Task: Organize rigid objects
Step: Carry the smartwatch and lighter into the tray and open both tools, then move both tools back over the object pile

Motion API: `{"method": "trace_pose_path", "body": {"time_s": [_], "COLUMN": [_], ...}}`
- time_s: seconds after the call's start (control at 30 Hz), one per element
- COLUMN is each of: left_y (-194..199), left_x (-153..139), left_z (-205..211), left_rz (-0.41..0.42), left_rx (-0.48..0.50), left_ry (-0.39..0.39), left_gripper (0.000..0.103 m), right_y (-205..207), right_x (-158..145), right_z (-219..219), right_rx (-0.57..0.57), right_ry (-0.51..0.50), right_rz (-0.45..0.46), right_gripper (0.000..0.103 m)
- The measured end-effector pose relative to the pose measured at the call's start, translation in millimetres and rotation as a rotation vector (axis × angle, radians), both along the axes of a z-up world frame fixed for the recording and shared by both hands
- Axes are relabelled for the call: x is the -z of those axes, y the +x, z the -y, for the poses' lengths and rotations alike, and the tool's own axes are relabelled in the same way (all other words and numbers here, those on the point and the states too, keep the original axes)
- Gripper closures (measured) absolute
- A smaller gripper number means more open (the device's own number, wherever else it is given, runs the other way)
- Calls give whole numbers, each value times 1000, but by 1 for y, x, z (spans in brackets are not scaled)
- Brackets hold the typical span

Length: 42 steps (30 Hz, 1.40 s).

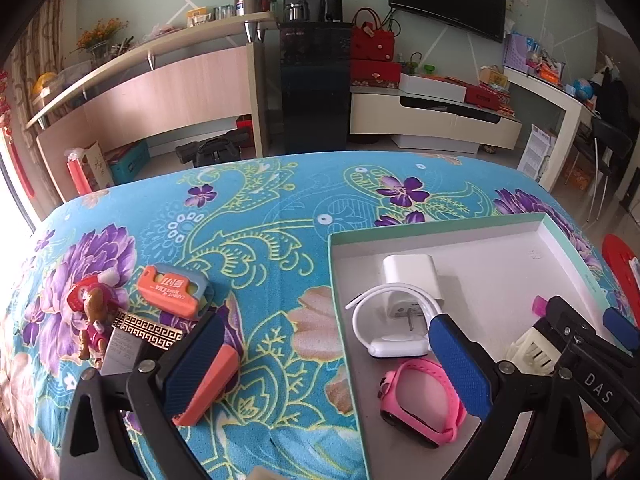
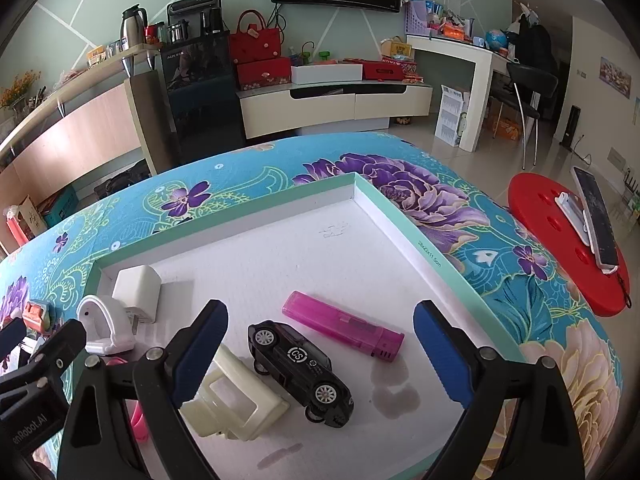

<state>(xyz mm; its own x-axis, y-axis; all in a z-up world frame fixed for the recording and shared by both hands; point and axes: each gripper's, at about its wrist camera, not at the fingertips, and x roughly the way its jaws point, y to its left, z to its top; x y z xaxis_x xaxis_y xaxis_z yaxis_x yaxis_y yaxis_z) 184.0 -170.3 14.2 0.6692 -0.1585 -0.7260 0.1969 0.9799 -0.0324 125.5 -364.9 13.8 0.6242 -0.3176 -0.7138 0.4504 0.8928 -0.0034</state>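
Observation:
A shallow white box (image 1: 440, 226) (image 2: 400, 216) with a mint rim sits on the blue floral cloth. It holds a white charger (image 1: 410, 270) (image 2: 136, 286), a white watch (image 1: 394, 346) (image 2: 106, 328), a pink watch (image 1: 420, 400), a cream plastic piece (image 2: 236, 404), a black toy car (image 2: 298, 366) and a pink lighter (image 2: 342, 328). My left gripper (image 1: 324, 364) is open over the box's left rim, empty. An orange block (image 1: 210, 384) lies by its left finger. My right gripper (image 2: 320, 352) is open above the car, empty. On the cloth lie an orange knife case (image 1: 174, 290) and a puppy toy (image 1: 90, 316).
A patterned card (image 1: 136, 340) lies by the puppy toy. A red stool (image 2: 568, 240) with a phone (image 2: 596, 216) stands right of the table. Cabinets, a TV stand and a desk line the far wall. The table's far edge curves across both views.

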Motion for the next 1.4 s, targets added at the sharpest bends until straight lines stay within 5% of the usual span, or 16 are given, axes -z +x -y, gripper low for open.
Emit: {"method": "trace_pose_path", "body": {"time_s": [0.6, 0.97, 1.4], "left_y": [-1, -5, -2], "left_x": [-10, -9, 1], "left_z": [-44, -105, -179], "left_rz": [2, -36, -96], "left_rx": [-105, -268, -415], "left_ry": [-31, -25, -157], "left_gripper": [0, 0, 0], "right_y": [3, 12, 22], "right_x": [-9, -20, -25], "right_z": [-16, -58, -128], "right_rx": [-30, -122, -300], "right_ry": [-21, -32, -22], "right_rz": [-7, 9, 7], "right_gripper": [9, 9, 9]}}
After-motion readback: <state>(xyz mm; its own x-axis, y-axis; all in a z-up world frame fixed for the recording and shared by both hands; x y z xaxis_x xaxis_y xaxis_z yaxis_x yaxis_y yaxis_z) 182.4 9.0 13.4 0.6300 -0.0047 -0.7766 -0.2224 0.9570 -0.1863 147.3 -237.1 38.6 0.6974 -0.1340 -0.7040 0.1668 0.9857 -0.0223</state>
